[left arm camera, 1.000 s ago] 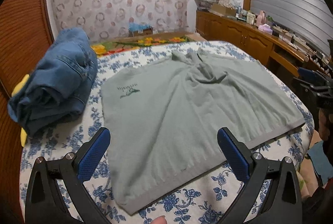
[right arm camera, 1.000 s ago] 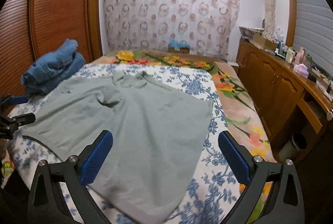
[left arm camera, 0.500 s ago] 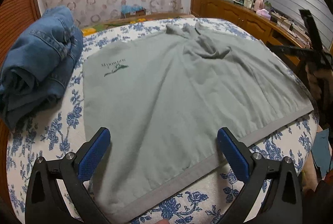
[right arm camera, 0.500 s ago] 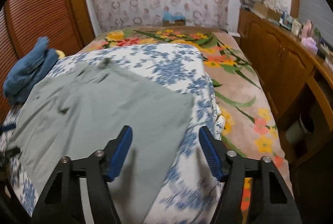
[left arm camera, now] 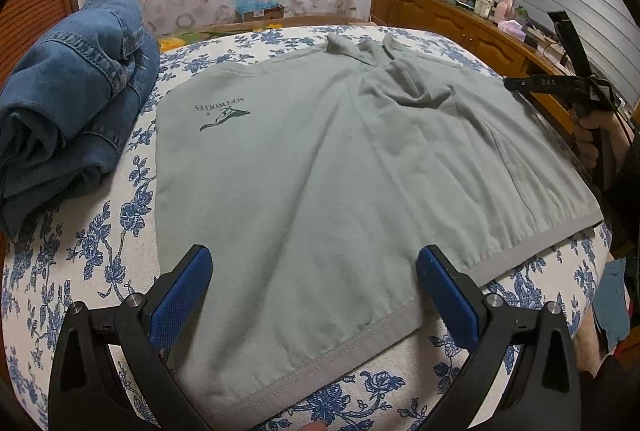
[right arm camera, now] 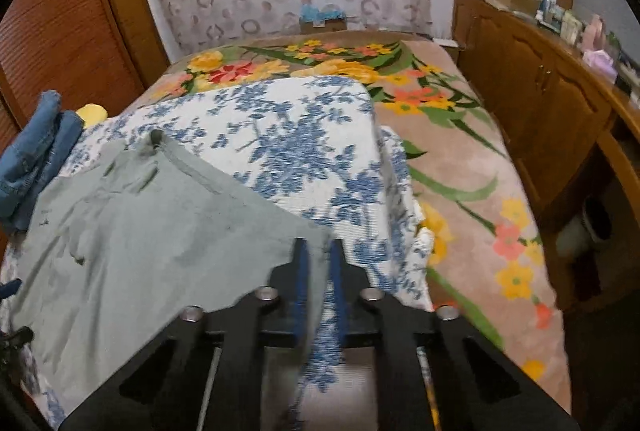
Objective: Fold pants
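Grey-green pants (left arm camera: 328,167) with a dark green logo lie spread flat on the blue-flowered bed (left arm camera: 120,231); they also show in the right wrist view (right arm camera: 152,231). My left gripper (left arm camera: 314,295) is open, its blue pads either side of the near hem, just above the cloth. My right gripper (right arm camera: 319,263) has its jaws nearly closed at the pants' right corner, with a narrow gap between the pads; whether they pinch cloth is unclear. It also shows in the left wrist view (left arm camera: 516,85) at the far right edge of the pants.
A folded pile of blue denim (left arm camera: 68,103) sits on the bed's left side, also in the right wrist view (right arm camera: 32,155). A wooden cabinet (right arm camera: 540,103) with clutter runs along the right. A flowered rug (right arm camera: 460,159) covers the floor beyond the bed.
My right gripper closed from wide open to nearly shut and dropped to the pants' right corner. My left gripper moved lower and closer over the near hem, still open.
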A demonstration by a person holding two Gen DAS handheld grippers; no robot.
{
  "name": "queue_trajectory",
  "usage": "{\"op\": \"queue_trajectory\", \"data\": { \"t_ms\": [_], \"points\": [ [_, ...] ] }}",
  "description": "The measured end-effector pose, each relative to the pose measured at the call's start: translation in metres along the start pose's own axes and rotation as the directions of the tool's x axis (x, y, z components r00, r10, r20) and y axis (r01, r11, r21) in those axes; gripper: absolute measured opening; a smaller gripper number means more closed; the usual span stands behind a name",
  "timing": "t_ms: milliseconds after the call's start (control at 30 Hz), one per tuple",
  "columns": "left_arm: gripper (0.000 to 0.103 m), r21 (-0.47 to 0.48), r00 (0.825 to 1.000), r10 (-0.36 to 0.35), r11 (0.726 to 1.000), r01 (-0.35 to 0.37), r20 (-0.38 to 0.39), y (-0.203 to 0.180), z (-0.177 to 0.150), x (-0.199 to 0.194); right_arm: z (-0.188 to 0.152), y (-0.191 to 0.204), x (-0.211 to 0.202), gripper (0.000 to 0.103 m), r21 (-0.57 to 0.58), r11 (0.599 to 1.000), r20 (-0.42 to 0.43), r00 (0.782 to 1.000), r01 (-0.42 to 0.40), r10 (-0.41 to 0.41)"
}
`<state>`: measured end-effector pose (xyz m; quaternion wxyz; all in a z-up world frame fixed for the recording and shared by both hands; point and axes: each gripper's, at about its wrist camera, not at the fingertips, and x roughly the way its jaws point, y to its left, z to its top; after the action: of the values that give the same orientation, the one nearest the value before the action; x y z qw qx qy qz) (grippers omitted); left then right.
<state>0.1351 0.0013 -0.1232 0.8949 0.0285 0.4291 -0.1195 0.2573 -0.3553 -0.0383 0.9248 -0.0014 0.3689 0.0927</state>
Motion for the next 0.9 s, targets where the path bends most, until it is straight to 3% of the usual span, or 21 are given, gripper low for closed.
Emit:
{"op": "queue_trajectory", "data": {
  "t_ms": [167,367,500,700,900],
  "points": [
    [0.103,0.001,1.000,0.003,1.000,-0.003,-0.003,0.000,0.000,0.000,-0.004,-0.010,-0.009,0.004,0.035,0.998,0.030,0.998,0.051,-0.052],
    [0.103,0.036,0.999,0.038,0.999,-0.037,-0.021,-0.005,0.001,0.004,-0.012,0.009,-0.018,0.004,0.015,0.997,0.020,0.997,0.070,-0.070],
    [0.103,0.032,0.999,0.037,0.999,-0.036,-0.019,-0.004,0.002,0.004,-0.020,0.026,-0.040,0.016,-0.036,0.997,0.054,0.997,0.065,-0.063],
    [0.103,0.027,0.999,0.047,0.999,-0.047,-0.018,-0.006,0.002,0.004,-0.069,0.057,-0.092,0.047,-0.086,0.996,0.113,0.993,-0.020,0.030],
    [0.103,0.024,0.999,0.052,0.998,-0.051,-0.012,-0.005,-0.005,-0.002,-0.130,0.092,-0.130,0.057,-0.182,0.980,0.105,0.989,-0.080,0.100]
  ]
}}
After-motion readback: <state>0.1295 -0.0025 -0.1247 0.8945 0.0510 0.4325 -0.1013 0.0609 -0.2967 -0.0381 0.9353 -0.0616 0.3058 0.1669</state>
